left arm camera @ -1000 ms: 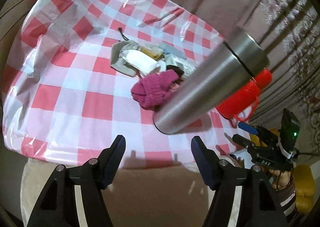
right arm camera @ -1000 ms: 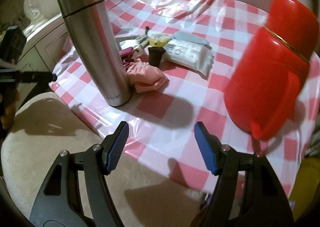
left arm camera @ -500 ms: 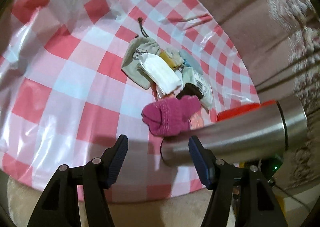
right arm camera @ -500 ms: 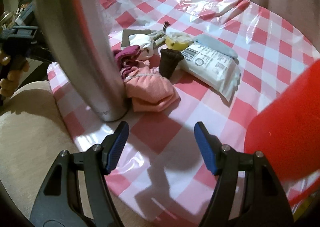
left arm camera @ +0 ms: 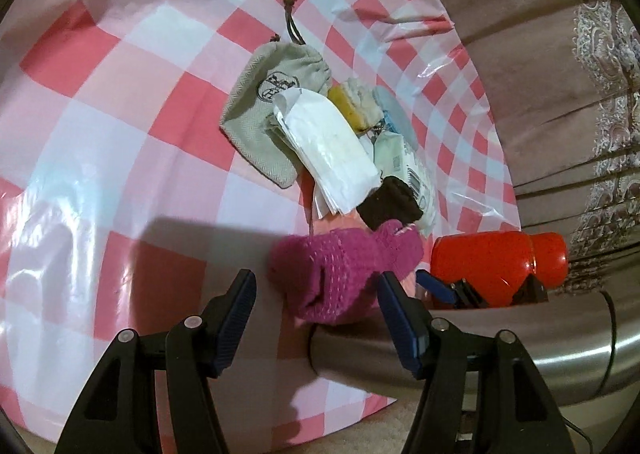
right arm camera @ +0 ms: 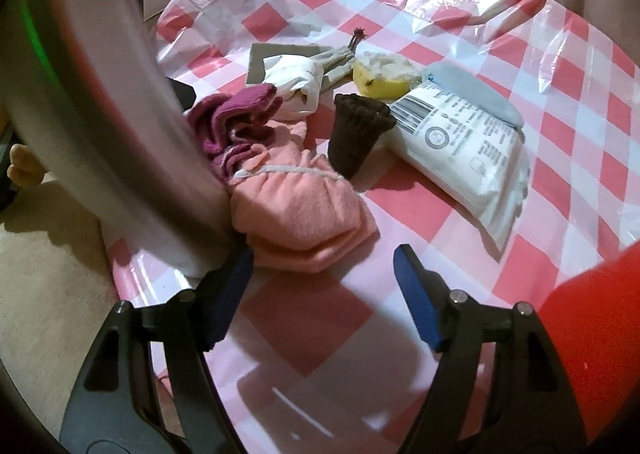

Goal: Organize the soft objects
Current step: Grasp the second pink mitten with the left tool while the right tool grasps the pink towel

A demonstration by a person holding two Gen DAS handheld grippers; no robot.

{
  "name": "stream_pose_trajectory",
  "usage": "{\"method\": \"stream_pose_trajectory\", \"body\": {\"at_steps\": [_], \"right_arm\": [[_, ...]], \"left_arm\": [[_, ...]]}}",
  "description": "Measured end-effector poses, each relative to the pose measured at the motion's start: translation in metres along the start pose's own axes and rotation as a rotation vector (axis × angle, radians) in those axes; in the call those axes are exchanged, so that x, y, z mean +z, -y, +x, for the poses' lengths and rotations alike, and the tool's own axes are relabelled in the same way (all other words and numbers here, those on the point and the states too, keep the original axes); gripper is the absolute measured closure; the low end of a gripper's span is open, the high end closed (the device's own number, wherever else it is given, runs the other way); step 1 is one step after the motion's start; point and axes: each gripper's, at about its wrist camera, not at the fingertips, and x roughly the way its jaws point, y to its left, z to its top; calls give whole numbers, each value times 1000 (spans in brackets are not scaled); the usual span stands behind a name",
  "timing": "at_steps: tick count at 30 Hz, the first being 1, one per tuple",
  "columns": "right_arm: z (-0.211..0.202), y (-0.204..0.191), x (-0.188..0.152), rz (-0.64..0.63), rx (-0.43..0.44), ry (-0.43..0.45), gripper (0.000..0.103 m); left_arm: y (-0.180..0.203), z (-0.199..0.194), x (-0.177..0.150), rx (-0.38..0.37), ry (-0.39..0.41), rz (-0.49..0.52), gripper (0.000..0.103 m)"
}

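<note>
Just ahead of the left claw (left arm camera: 314, 294), the magenta knit piece (left arm camera: 344, 274) lies on the desk (left arm camera: 100, 134), nudging between released, empty jaws. The right claw (right arm camera: 324, 270), jaws just widened and empty, faces the pink cloth (right arm camera: 296, 210) slightly to its left, against the steel flask (right arm camera: 100, 114). Each hand seems nearest its own piece; their long axes run towards the pile.

I'm seeing a table under a pink-and-white checked plastic cloth (left arm camera: 100, 102) carrying a steel flask (right arm camera: 104, 126), a red flask (left arm camera: 500, 262) and a clump of soft items: grey pouch (left arm camera: 264, 114), magenta knit (left arm camera: 344, 274), pink cloth (right arm camera: 296, 214), wipes pack (right arm camera: 464, 150).
</note>
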Motion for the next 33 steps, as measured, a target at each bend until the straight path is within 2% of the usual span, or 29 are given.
{"method": "stream_pose_trajectory", "body": {"at_steps": [5, 8, 16, 18, 22, 24, 27, 33], "right_arm": [[10, 4, 8, 12, 12, -11, 26], [15, 5, 11, 19, 31, -9, 26], [24, 9, 17, 42, 79, -6, 27], [25, 9, 17, 46, 103, -7, 40], [24, 5, 18, 39, 109, -3, 56], [22, 4, 17, 39, 110, 2, 68], [15, 4, 15, 51, 100, 17, 77], [0, -2, 6, 75, 67, 33, 82]], "left_arm": [[1, 11, 8, -6, -17, 0, 40], [4, 18, 12, -8, -29, 11, 45], [6, 26, 14, -7, -42, 29, 52], [8, 26, 14, -7, -42, 40, 57], [9, 28, 13, -6, -38, 53, 63], [10, 28, 13, -6, -34, 56, 67], [9, 25, 12, -6, -23, 55, 69], [8, 16, 6, -15, -5, 51, 70]]}}
